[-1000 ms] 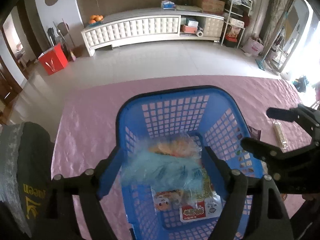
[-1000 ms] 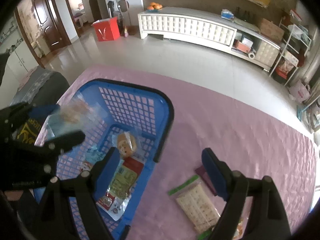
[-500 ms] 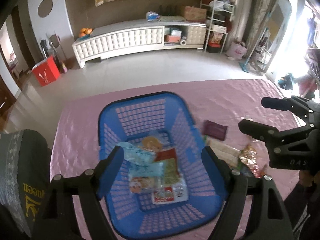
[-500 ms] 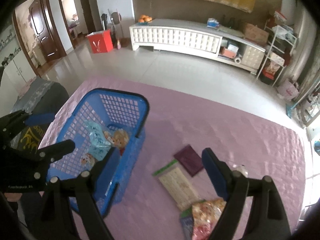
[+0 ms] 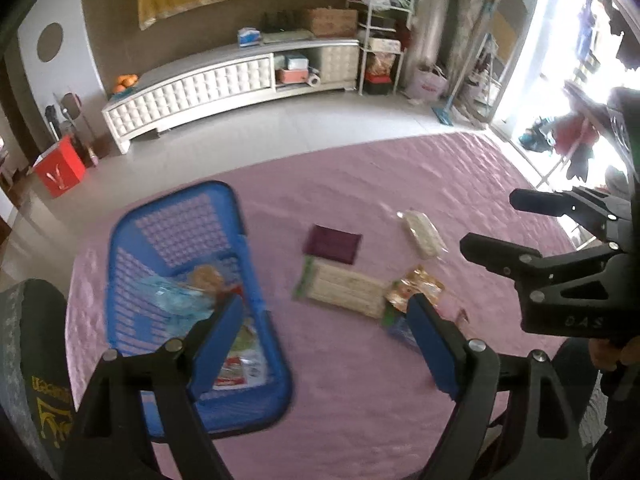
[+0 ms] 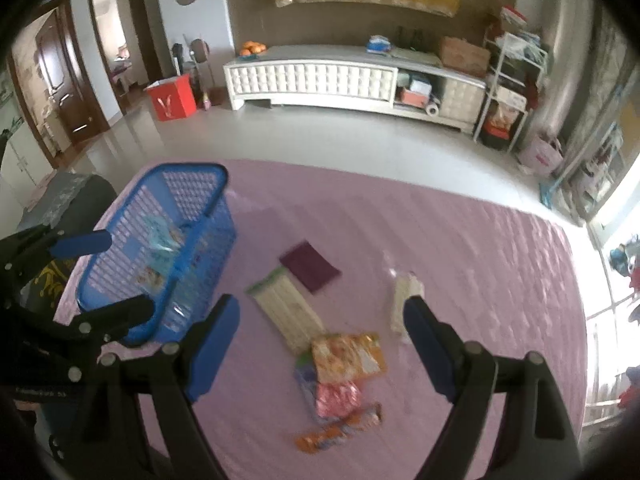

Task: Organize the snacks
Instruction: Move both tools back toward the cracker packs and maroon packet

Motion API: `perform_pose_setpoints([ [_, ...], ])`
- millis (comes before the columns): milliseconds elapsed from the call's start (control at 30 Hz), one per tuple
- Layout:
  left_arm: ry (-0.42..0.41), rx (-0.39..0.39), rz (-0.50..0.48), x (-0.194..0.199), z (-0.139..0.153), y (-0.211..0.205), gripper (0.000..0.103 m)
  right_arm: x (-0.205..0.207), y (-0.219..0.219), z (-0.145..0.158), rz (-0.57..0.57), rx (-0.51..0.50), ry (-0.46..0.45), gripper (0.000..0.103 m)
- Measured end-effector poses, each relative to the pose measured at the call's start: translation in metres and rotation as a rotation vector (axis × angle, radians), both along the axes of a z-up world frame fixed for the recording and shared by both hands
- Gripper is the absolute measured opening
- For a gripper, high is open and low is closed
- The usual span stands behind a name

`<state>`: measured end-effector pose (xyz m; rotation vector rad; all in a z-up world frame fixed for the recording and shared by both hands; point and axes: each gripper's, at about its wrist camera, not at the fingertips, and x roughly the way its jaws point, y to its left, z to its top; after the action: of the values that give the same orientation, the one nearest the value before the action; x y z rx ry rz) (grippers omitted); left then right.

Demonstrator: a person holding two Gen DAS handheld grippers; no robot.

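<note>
A blue plastic basket point(image 5: 176, 224) point(image 6: 200, 208) sits at the left on the pink tablecloth and holds several snack packets, with a light blue bag point(image 5: 176, 300) on top. Loose snacks lie to its right: a dark purple packet point(image 5: 332, 244) point(image 6: 310, 266), a pale cracker pack point(image 5: 344, 288) point(image 6: 286, 308), a white wrapped snack point(image 5: 420, 228) point(image 6: 404, 296) and an orange bag point(image 5: 416, 290) point(image 6: 348, 356). My left gripper point(image 5: 324, 340) point(image 6: 104, 272) is open and empty above the basket's right edge. My right gripper point(image 6: 320, 344) point(image 5: 500, 224) is open and empty above the loose snacks.
More small packets, red point(image 6: 336, 396) and orange point(image 6: 340, 428), lie near the front of the table. A dark chair back point(image 5: 28, 352) stands at the left. The pink tablecloth point(image 5: 360, 380) reaches the edges; a white cabinet point(image 5: 224, 88) stands across the floor.
The light blue bag left my left gripper and now lies in the basket. Both grippers have pulled back and up, and the left has swung right towards the loose snacks.
</note>
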<state>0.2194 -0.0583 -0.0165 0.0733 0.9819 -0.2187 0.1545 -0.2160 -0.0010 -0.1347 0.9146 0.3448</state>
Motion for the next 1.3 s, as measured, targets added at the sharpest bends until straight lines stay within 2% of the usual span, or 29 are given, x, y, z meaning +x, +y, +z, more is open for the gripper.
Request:
perform_pose_setpoints([
  [300, 0.084, -0.034, 0.044, 0.012, -0.034, -0.044, 0.082, 0.008, -0.048, -0.035, -0.053, 0.033, 0.069, 0.087],
  [500, 0.157, -0.046, 0.139, 0.034, -0.062, -0.059, 0.082, 0.026, -0.067, -0.054, -0.066, 0.047, 0.099, 0.087],
  [667, 0.236, -0.073, 0.224, 0.054, -0.094, -0.062, 0.082, 0.046, -0.071, -0.076, -0.07, 0.028, 0.125, 0.087],
  [933, 0.309, -0.084, 0.308, 0.085, -0.14, -0.056, 0.082, 0.079, -0.077, -0.119, -0.088, 0.055, 0.216, 0.087],
  [1100, 0.339, -0.143, 0.394, 0.101, -0.162, -0.047, 0.082, 0.096, -0.08, -0.133, -0.097, 0.058, 0.247, 0.087],
  [1300, 0.345, -0.159, 0.483, 0.113, -0.179, -0.042, 0.082, 0.11, -0.082, -0.144, -0.096, 0.08, 0.268, 0.087],
])
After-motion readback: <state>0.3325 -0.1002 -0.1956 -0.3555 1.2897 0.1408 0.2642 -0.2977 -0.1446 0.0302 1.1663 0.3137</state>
